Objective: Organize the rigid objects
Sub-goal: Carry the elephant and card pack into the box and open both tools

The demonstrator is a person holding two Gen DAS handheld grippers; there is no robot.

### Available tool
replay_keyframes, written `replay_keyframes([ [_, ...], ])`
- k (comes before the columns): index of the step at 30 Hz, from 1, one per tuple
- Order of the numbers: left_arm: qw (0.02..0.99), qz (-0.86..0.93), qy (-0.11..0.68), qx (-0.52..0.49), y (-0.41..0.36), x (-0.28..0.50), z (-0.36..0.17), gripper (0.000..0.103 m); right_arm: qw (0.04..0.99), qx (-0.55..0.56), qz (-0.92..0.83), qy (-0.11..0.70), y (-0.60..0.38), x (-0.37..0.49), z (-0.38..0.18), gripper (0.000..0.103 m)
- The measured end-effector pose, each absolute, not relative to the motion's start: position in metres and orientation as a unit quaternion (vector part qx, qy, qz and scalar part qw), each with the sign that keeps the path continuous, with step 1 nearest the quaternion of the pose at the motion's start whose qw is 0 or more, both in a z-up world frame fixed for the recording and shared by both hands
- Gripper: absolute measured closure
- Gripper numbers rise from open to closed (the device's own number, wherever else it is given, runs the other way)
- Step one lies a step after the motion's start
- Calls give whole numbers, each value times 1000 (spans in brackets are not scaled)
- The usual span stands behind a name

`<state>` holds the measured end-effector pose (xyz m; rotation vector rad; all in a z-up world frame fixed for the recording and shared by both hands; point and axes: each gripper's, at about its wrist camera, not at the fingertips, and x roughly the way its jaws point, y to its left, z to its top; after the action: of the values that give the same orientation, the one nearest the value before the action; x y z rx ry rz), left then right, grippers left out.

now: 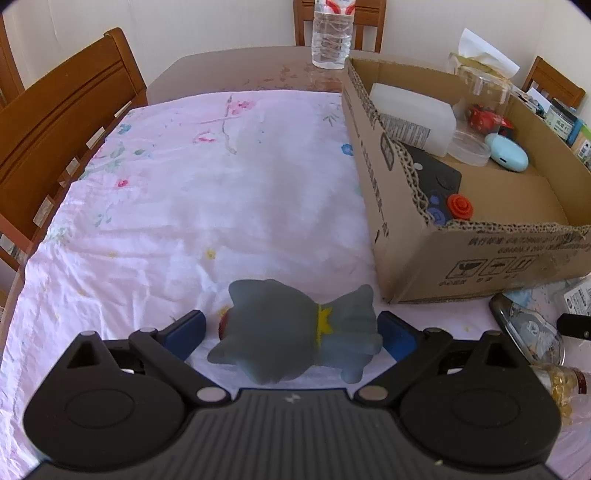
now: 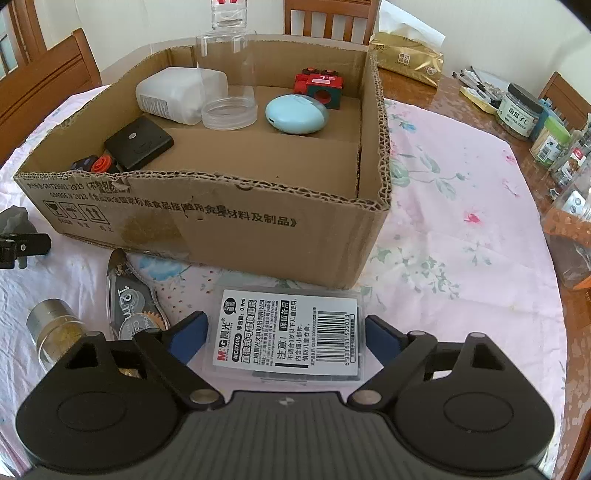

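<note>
Left gripper (image 1: 291,334): wide stretch of bare pink floral cloth (image 1: 207,192) ahead and to its left, running to the table edge by the wooden chair (image 1: 62,122). Cardboard box (image 1: 402,236) blocks the ahead-right side, its near corner just past the right fingertip. Water bottle (image 1: 330,35) far ahead at the box's back corner.

Jaws spread wide, blue pads flanking a grey toy figure (image 1: 295,332) with a yellow collar, lying sideways on the cloth. Right pad looks to touch it; left-pad contact unclear. Not squeezed.

Right gripper (image 2: 286,338): box front wall (image 2: 221,225) straight ahead, close, little room forward. Open cloth ahead-right up to the table rim, where jars (image 2: 519,110) crowd. Left of it: correction tape (image 2: 129,302) and a small glass bottle (image 2: 55,328), near the left finger.

Jaws wide apart, straddling a flat refill case (image 2: 288,336) with a barcode label, flat on the cloth; narrow gaps both sides, no grip.

Inside the box: white container (image 2: 177,92), clear jar (image 2: 229,107), blue oval case (image 2: 295,114), red toy (image 2: 319,86), black pad (image 2: 138,142).
</note>
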<state>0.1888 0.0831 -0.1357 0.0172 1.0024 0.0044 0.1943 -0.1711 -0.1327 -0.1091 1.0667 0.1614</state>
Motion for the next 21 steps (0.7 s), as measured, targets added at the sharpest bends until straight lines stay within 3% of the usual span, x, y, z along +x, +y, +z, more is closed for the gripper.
replay_keyframes([
  [6,877,2,480,14,83,190,-134,6,855,-52,77,511,-171,196,-131,9],
  [10,877,6,480,17,82,190,-131,15,854,-52,75,513,-170,196,-132,9],
  [21,877,1,480,22,81,191,-127,25,854,-53,76,512,-170,194,-132,9],
])
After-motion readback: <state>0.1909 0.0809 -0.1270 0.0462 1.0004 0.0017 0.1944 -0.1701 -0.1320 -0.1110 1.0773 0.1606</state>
